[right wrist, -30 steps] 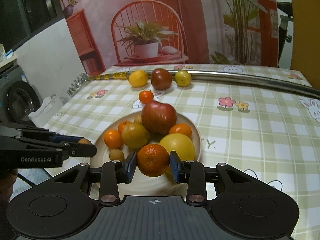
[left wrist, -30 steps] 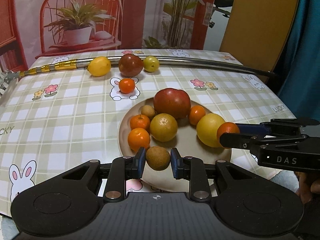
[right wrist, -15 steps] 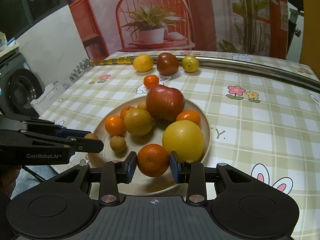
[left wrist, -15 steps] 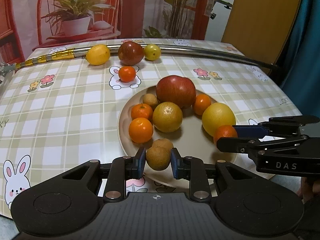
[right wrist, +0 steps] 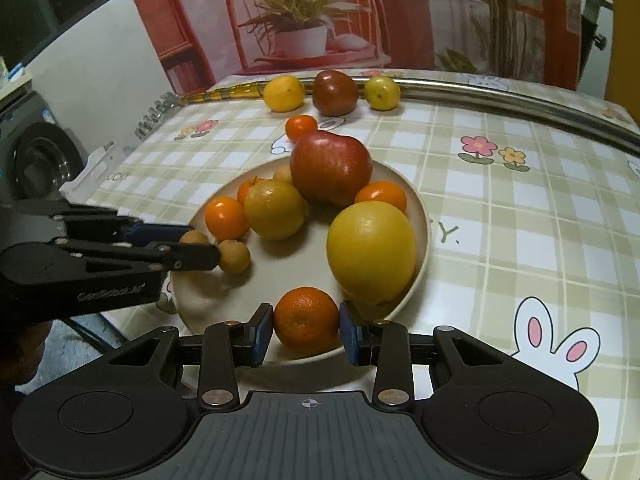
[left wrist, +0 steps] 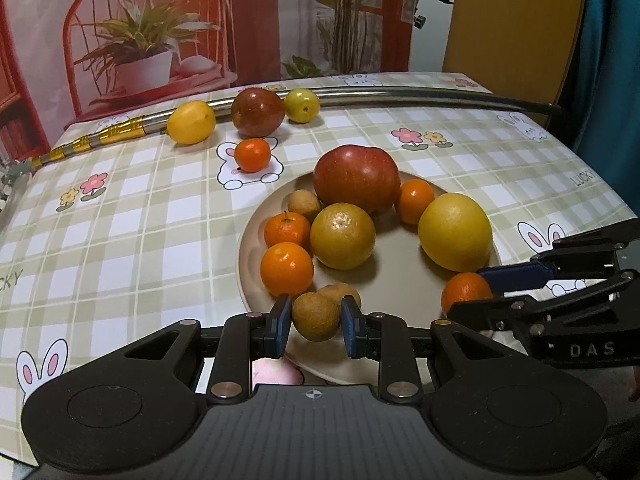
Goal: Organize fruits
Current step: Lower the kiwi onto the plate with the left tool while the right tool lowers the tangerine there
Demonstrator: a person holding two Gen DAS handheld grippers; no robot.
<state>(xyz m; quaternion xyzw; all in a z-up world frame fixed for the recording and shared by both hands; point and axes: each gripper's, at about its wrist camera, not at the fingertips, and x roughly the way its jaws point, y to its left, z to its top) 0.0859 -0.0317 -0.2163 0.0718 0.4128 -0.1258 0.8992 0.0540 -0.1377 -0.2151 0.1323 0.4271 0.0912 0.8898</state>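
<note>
1. The left gripper (left wrist: 315, 322) is reaching over the near rim of the beige plate (left wrist: 400, 280), its blue-padded fingers (left wrist: 282, 322) standing beside a small brown longan (left wrist: 316, 316) with a thin gap showing at each side; whether they are pressing on it cannot be told.
2. A second longan (left wrist: 340, 294) is sitting on the plate just behind the first, touching it.
3. The right gripper (right wrist: 307, 330) is working at the plate's near rim, its fingers (right wrist: 262, 330) bracketing a mandarin (right wrist: 306, 318) that is resting on the plate; a firm clamp cannot be confirmed.
4. A big yellow grapefruit (right wrist: 370, 252) is lying on the plate just behind the mandarin, with a red apple (right wrist: 330, 168) at the plate's far side.
5. Beyond the plate, a lemon (left wrist: 191, 122), a dark red apple (left wrist: 257, 112), a green-yellow plum (left wrist: 301, 105) and a small tangerine (left wrist: 252, 155) are waiting on the checked surface (left wrist: 120, 220), the first three lining a metal rail (left wrist: 400, 94).
</note>
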